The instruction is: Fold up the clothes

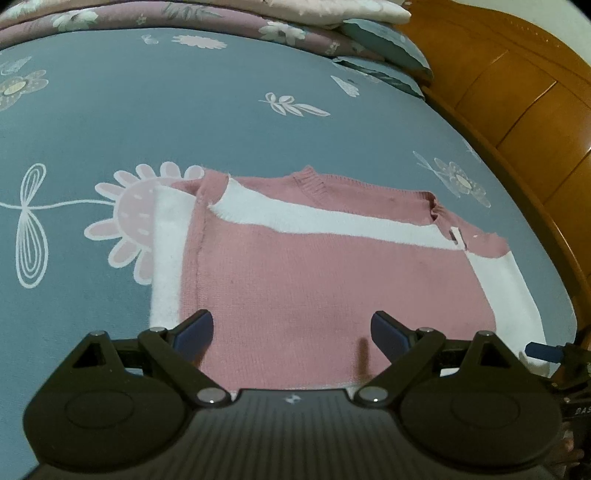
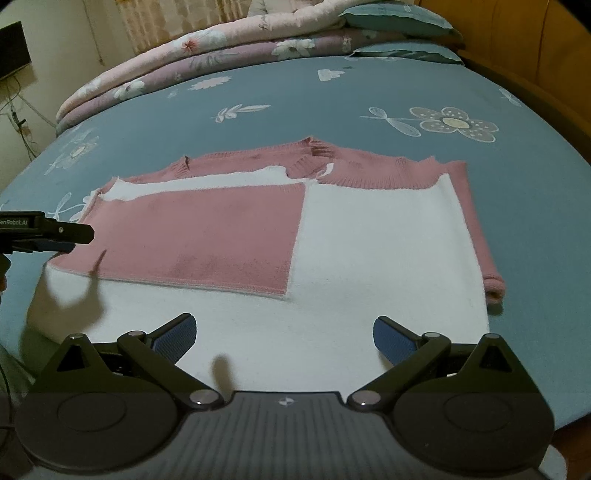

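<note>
The pink-and-white sweater (image 2: 280, 229) lies flat, partly folded, on the blue floral bed sheet (image 2: 258, 122). Left gripper (image 1: 291, 334) and right gripper (image 2: 284, 338) hover at its near edge, jaws spread, holding nothing. Folded quilts (image 2: 192, 62) and pillows (image 2: 399, 22) lie far; wooden headboard (image 1: 517, 85) stands right.
</note>
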Available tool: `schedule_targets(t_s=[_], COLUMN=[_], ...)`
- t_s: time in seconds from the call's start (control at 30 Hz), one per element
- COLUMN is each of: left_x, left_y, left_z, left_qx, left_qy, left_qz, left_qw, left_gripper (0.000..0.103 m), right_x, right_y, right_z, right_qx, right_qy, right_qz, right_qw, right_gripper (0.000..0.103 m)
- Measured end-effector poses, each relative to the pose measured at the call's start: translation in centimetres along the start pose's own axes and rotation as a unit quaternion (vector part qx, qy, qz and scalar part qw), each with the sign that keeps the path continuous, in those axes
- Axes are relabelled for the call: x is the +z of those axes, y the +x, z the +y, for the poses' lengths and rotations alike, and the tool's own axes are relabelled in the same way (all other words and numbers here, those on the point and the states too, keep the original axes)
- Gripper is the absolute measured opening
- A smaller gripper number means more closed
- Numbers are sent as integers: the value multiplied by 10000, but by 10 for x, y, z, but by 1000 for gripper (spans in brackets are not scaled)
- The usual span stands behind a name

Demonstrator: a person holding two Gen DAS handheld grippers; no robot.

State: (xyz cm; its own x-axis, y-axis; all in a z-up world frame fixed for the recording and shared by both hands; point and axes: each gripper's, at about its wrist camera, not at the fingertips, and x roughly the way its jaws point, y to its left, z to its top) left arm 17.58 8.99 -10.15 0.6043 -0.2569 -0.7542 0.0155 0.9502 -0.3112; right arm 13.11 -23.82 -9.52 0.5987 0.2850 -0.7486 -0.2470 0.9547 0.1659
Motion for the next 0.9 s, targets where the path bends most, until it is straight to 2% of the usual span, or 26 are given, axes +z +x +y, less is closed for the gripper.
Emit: schedule_targets(t_s=[0.27, 0.63, 0.9], left_x=[13, 29, 39], left_y=[-4, 25, 48], left_z=[-14, -32, -18], left_qx=[64, 34, 190], left_qy=[341, 634, 529], left_qz=[-202, -123, -79], left_qw=[9992, 9979, 9984], left_gripper=[92, 92, 92], right_x=[0, 3, 2], right_y=[-2, -3, 4], right_z=[4, 5, 2], right_qx=[-105, -292, -352], right_qy=[-68, -168, -149], right_qz=[43, 87, 170], right_qw=[9999, 9994, 9991], right_gripper=[103, 103, 103])
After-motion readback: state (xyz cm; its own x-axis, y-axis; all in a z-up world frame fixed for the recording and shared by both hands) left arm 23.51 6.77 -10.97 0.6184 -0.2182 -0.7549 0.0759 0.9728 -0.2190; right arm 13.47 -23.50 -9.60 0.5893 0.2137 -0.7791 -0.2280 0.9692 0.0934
